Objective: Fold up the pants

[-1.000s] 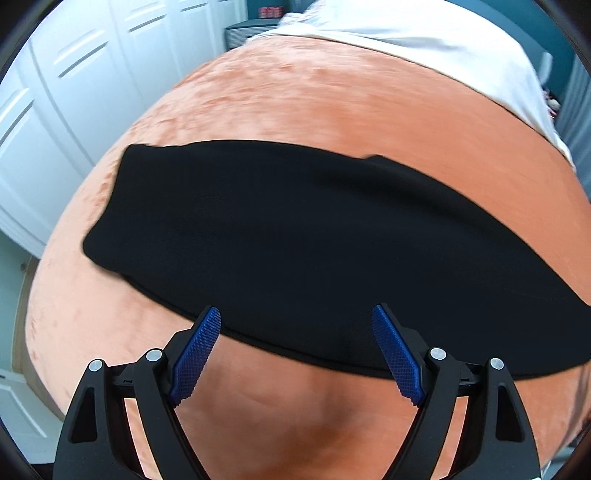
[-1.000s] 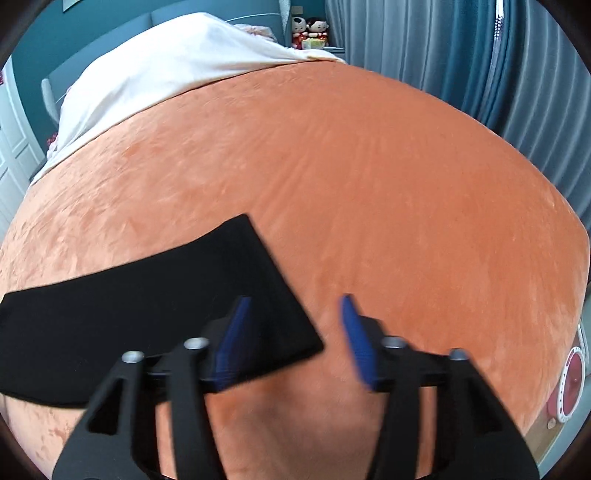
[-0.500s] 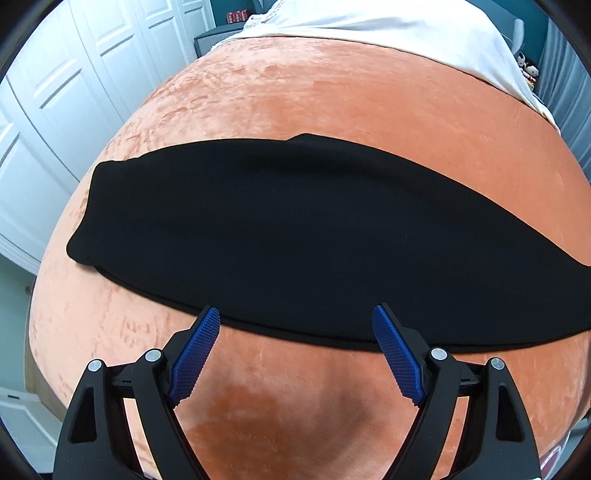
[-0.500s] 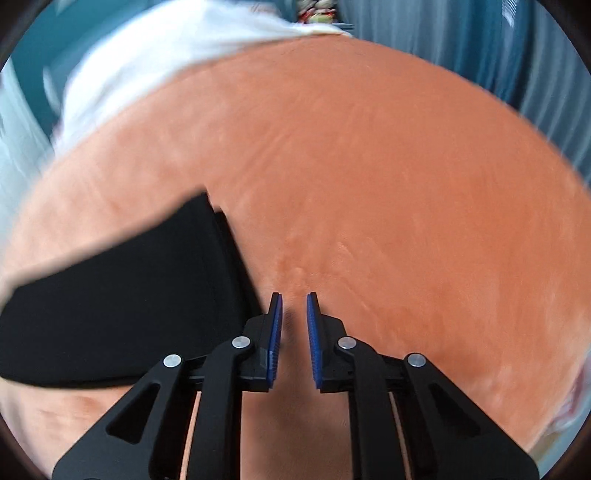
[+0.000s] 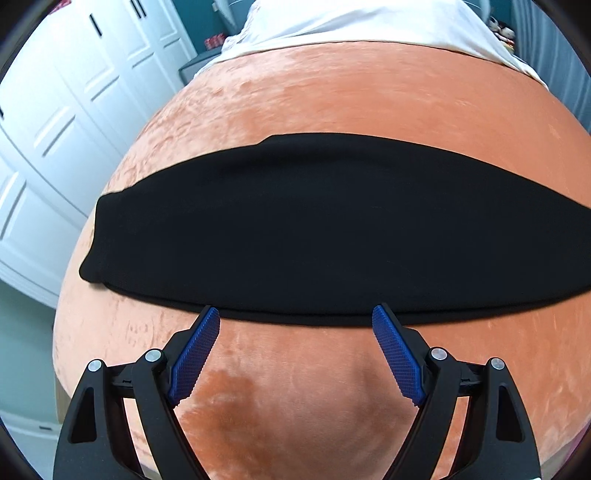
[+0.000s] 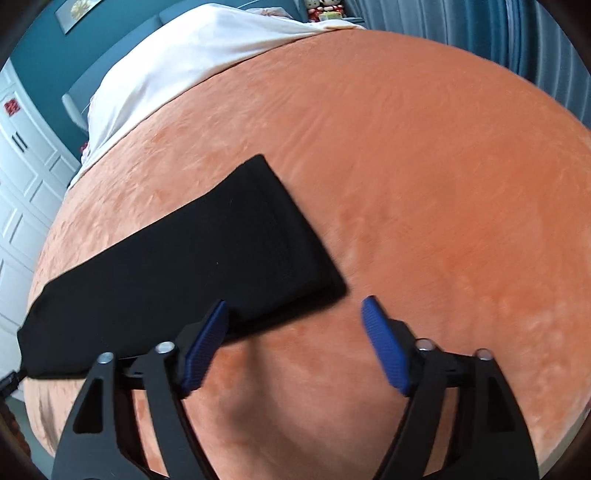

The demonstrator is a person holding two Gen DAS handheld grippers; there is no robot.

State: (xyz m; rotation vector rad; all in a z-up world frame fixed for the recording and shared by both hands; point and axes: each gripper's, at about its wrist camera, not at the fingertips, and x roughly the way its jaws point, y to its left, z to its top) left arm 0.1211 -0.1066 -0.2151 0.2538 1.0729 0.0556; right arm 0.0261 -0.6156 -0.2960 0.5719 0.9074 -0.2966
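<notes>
- Across the orange bed cover [image 5: 369, 92] lie the black pants [image 5: 314, 229], folded lengthwise into one long flat band that runs from side to side of the bed.
- Seen from the left wrist, the band's near edge passes just beyond the tips of the left claw [image 5: 295, 321]; its left end is squared off and shows two stacked layers at the corner.
- Left claw: jaws spread wide, blue ribbed pads [image 5: 194, 360] facing each other with only orange cover between them — nothing gripped.
- Seen from the right wrist, the pants [image 6: 177, 277] end in a squared-off edge, and that end's near corner lies just ahead of the right claw [image 6: 293, 310], closer to its left finger.
- Right claw: its jaws have just been opening and now stand wide apart; between the pads [image 6: 384, 347] is bare cover, and the cloth is not pinched. The left pad overlaps the edge of the cloth in the picture — whether it touches I cannot tell.
- White bedding [image 6: 184, 55] covers the far end of the bed.
- White panelled cupboard doors [image 5: 66, 110] stand on the left side, grey-blue curtains [image 6: 517, 29] on the right.
</notes>
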